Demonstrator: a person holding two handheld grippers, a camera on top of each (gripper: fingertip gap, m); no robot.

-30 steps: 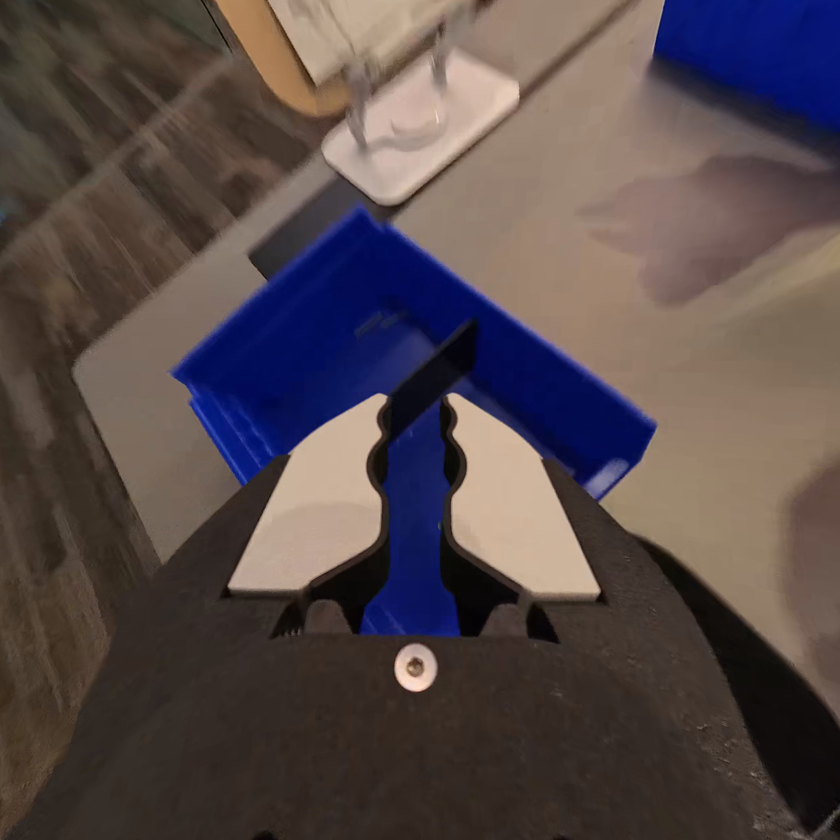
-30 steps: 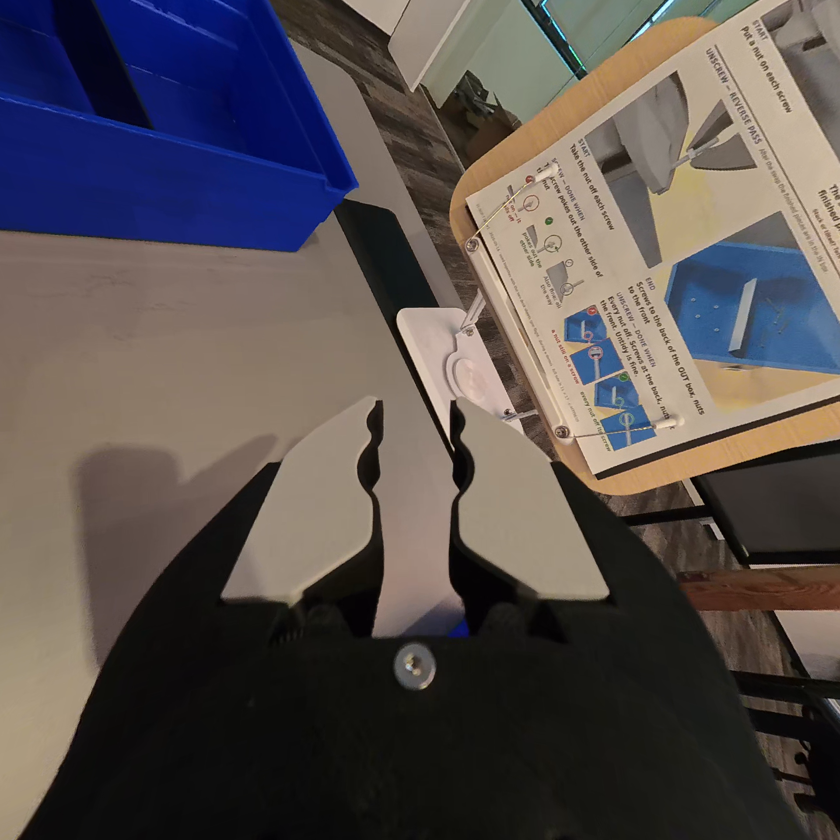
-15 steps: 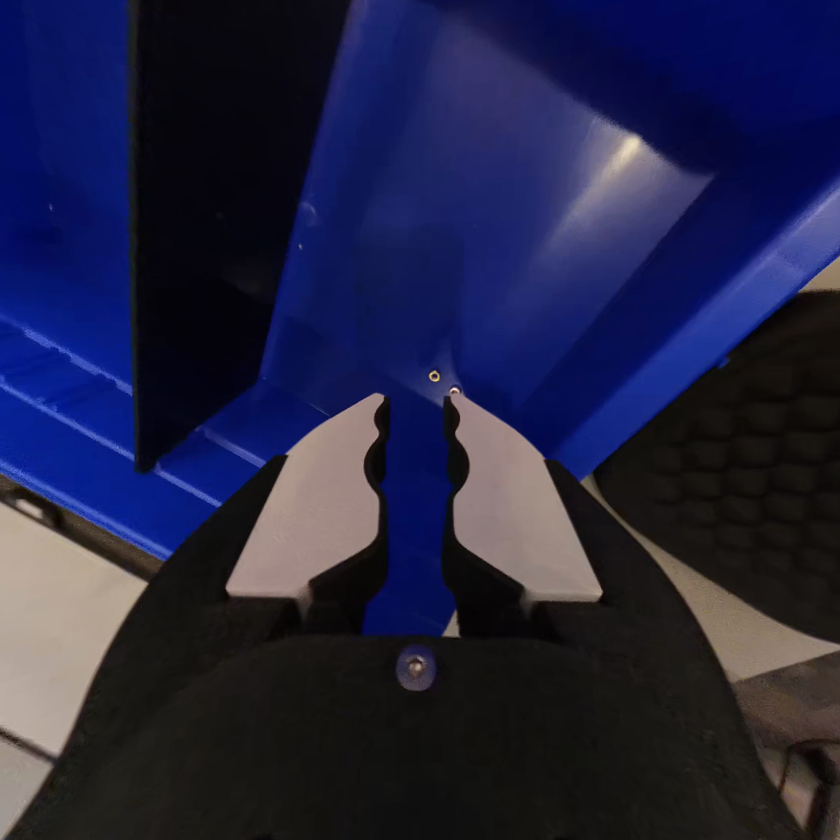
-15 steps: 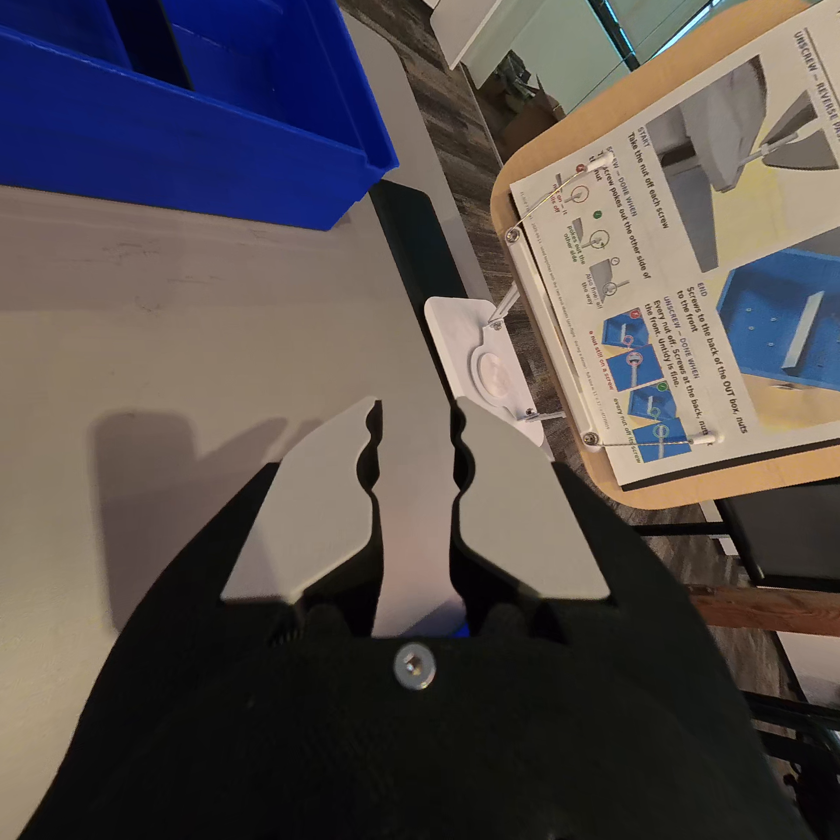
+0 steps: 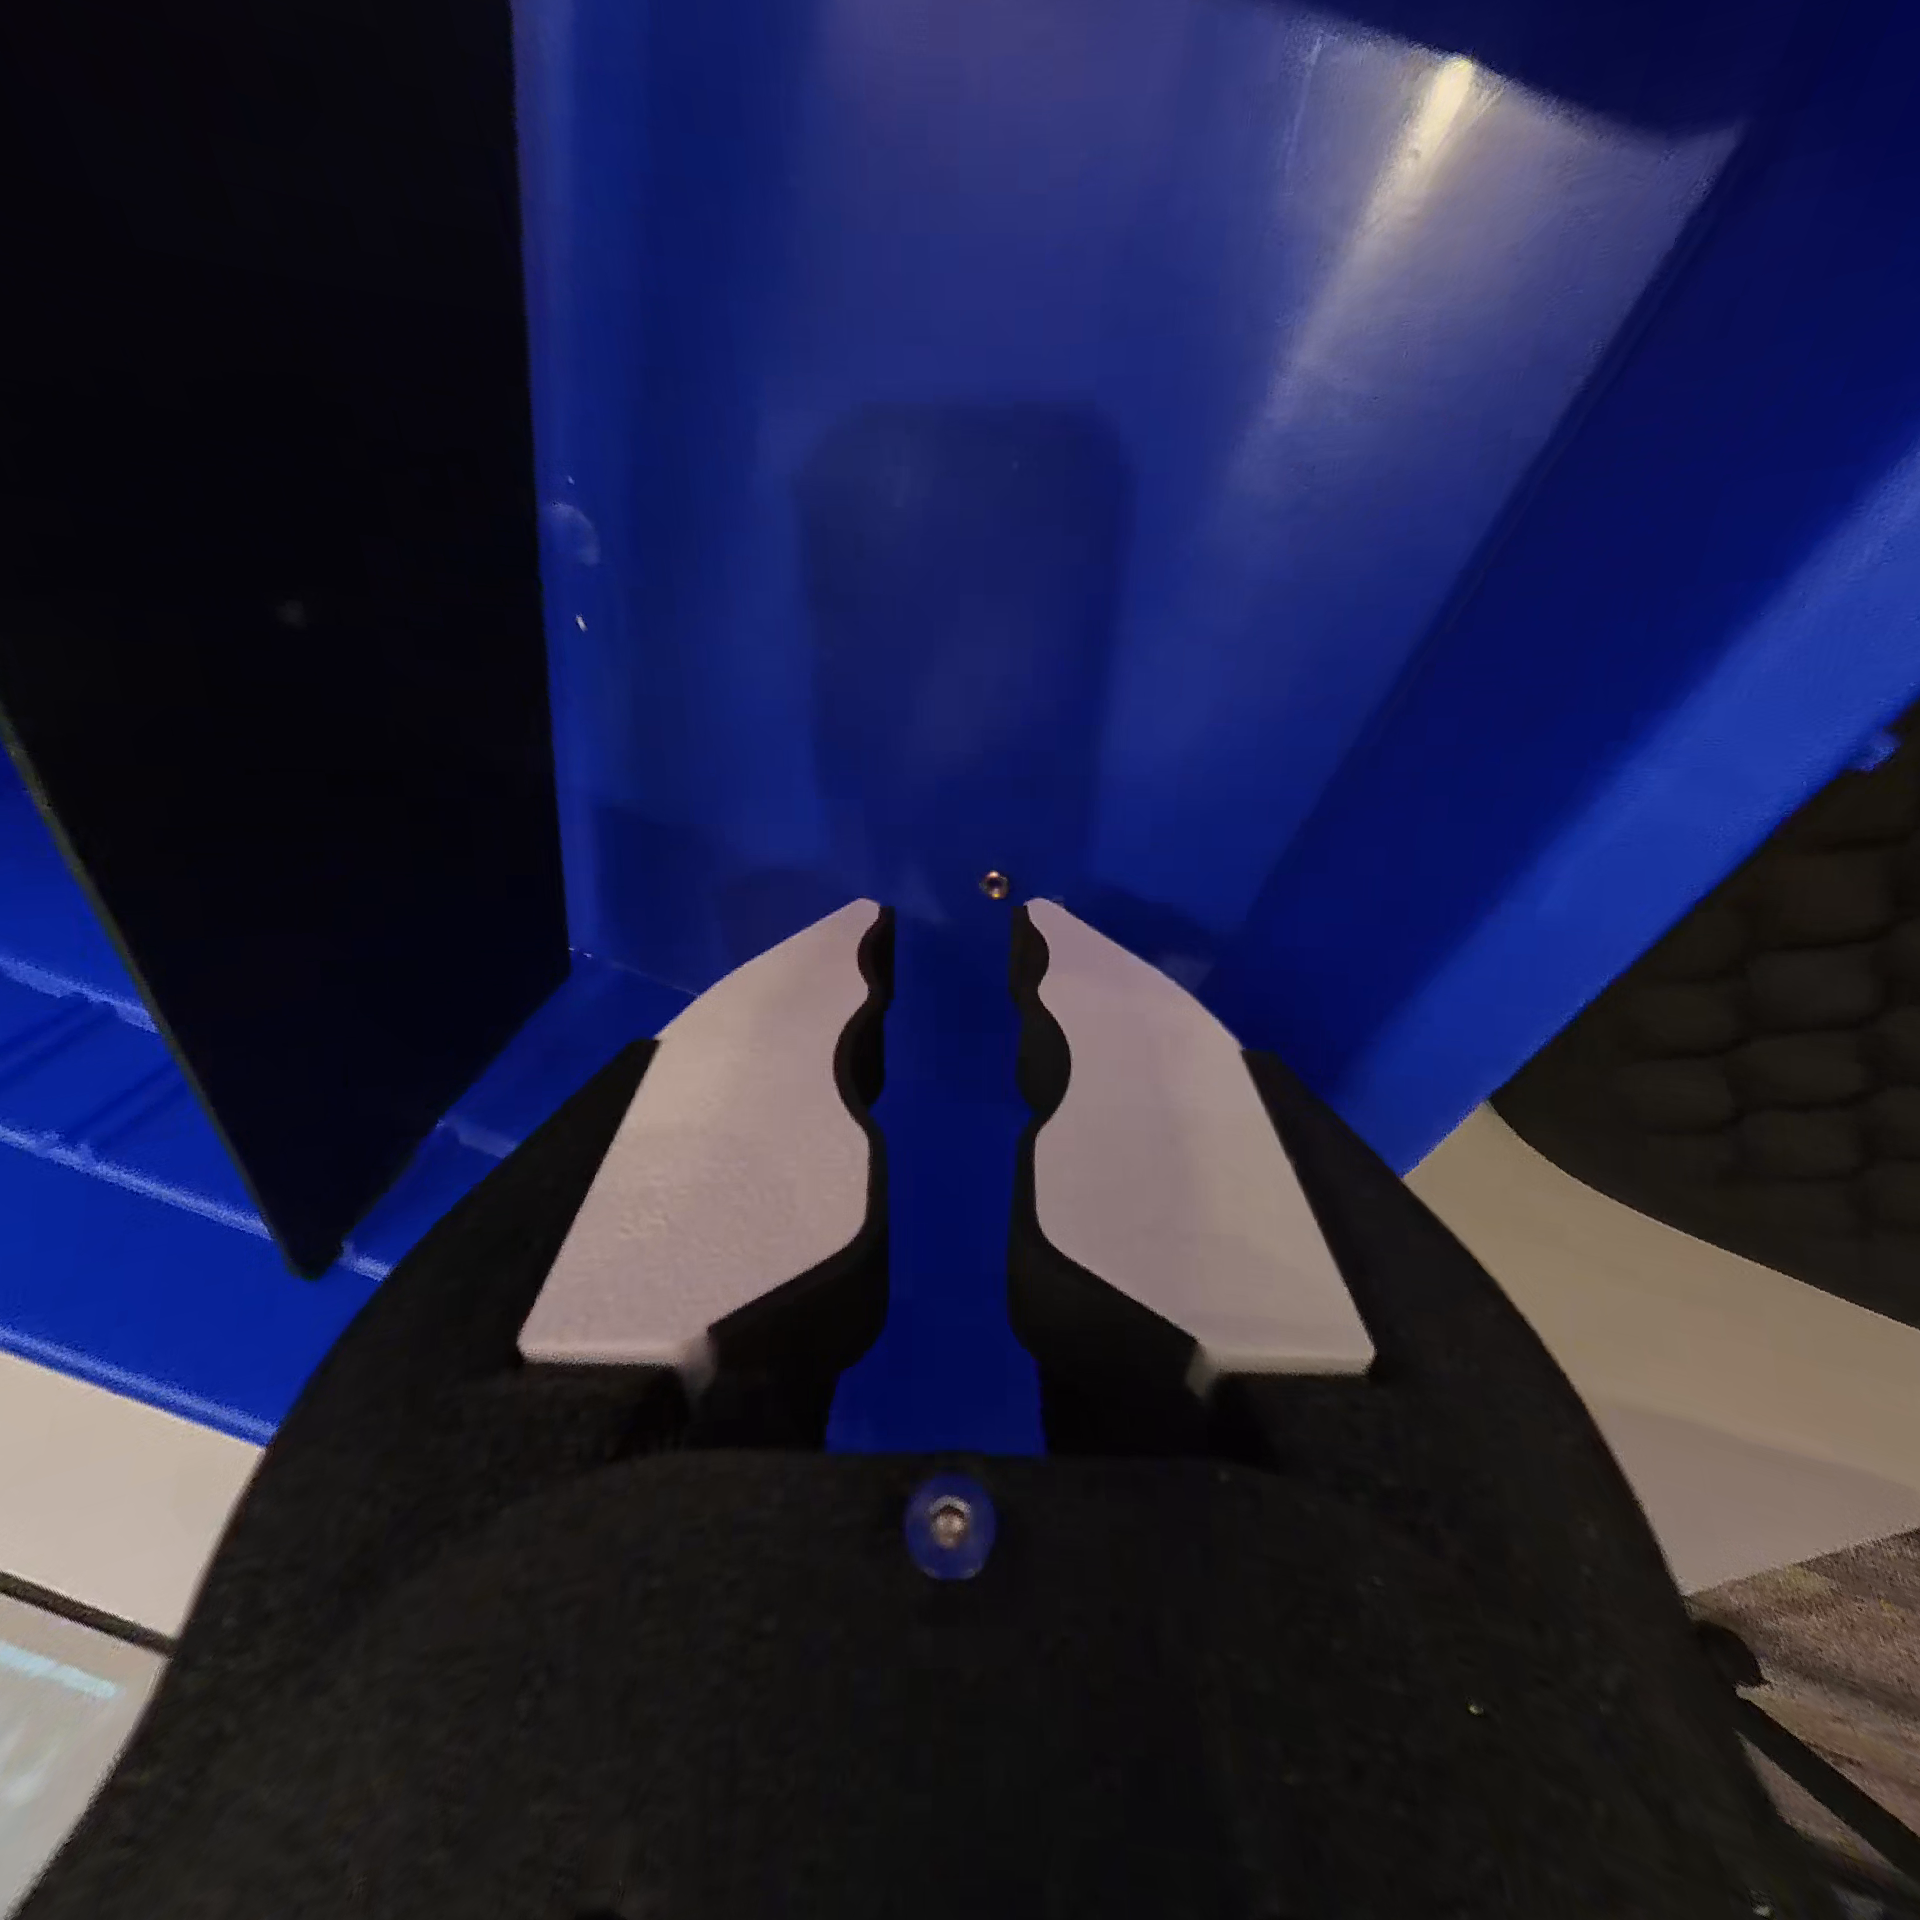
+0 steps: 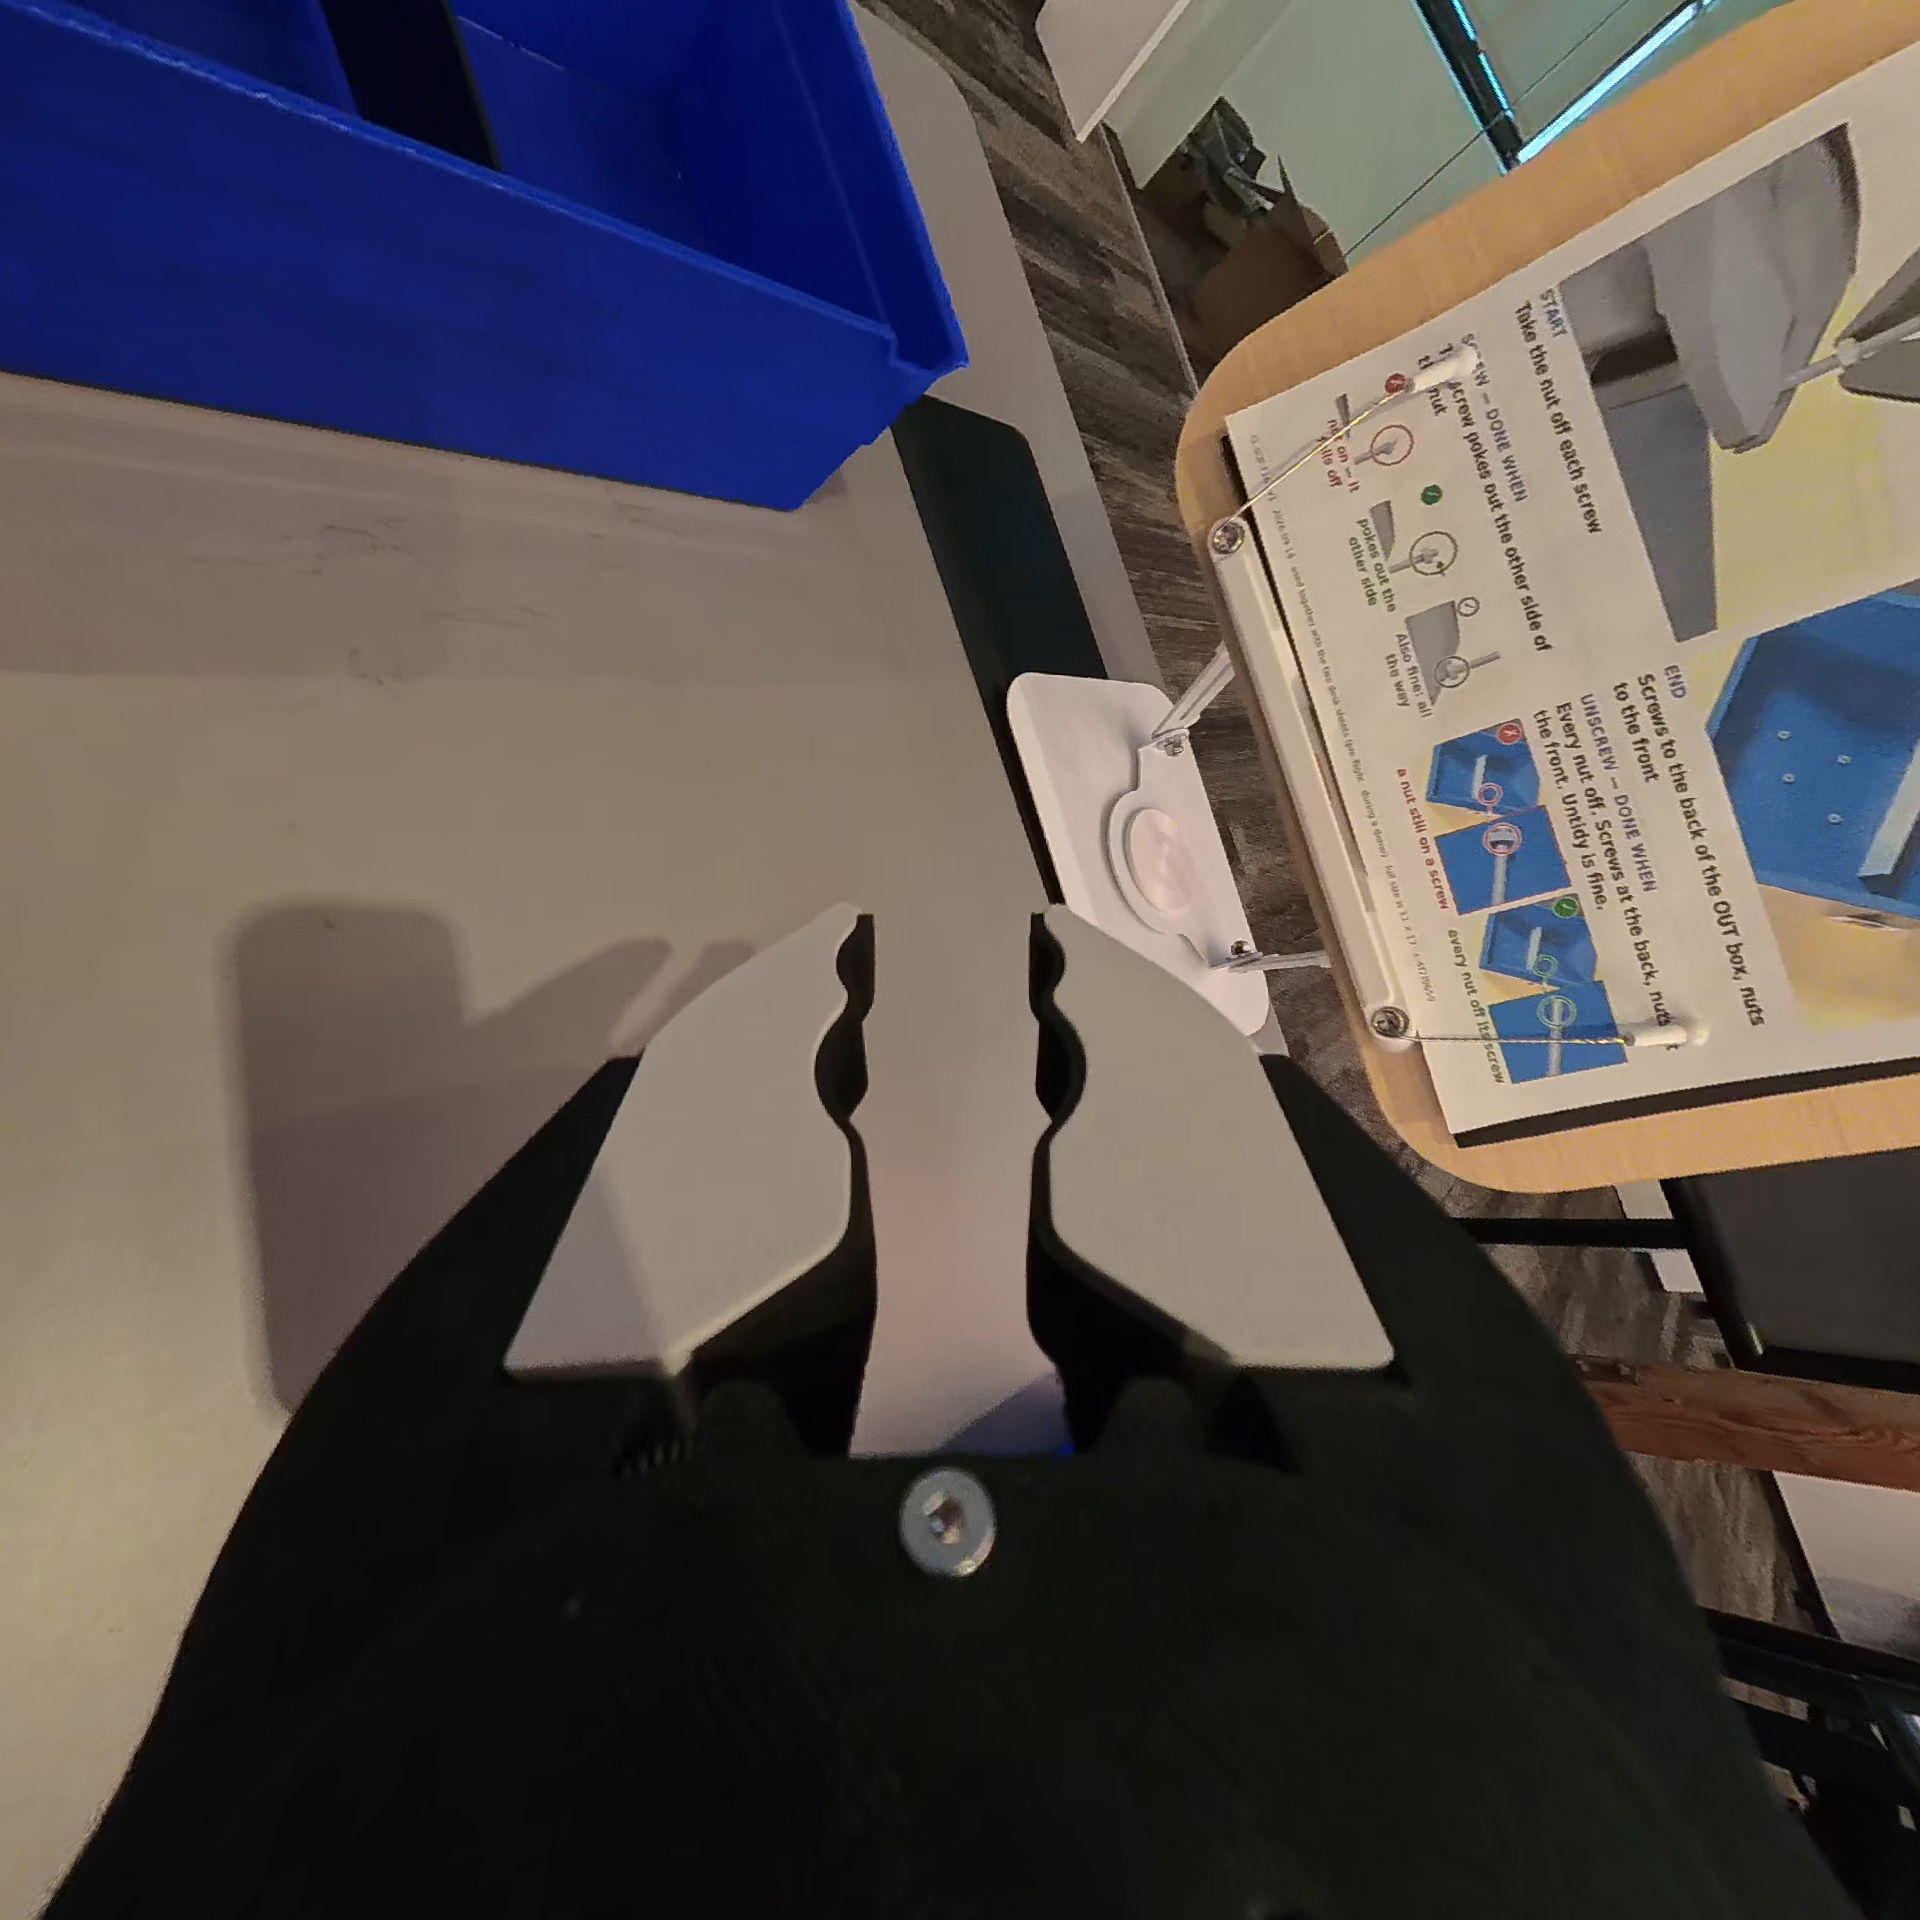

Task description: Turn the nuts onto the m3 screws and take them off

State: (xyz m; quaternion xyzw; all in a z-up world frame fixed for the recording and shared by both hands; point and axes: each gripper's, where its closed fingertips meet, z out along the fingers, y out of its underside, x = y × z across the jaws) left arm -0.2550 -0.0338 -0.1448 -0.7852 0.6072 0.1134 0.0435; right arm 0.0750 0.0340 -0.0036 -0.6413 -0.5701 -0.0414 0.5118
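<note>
In the left wrist view my left gripper [image 5: 953, 906] is open and empty, low inside a blue bin [image 5: 1455, 727]. A tiny metal nut [image 5: 994, 884] lies on the bin floor just beyond the fingertips, a little right of the gap. A black divider [image 5: 281, 623] stands in the bin to the left. In the right wrist view my right gripper [image 6: 951, 928] is open and empty above the grey table [image 6: 468, 779]. A second blue bin [image 6: 436, 281] with a black divider sits at the upper left. No screws show.
A white stand base [image 6: 1132, 842] at the table's right edge holds an instruction sheet [image 6: 1621, 623] on a wooden board. A black honeycomb mat [image 5: 1745, 1018] lies right of the left bin. Dark wood floor lies beyond the table edge. Spacing between my two grippers at the tips: around 35 centimetres.
My left gripper dropped from above the bin down into it, close to the floor; one small part near the right fingertip is now hidden. My right gripper drifted slightly, the bin and sheet shifting right.
</note>
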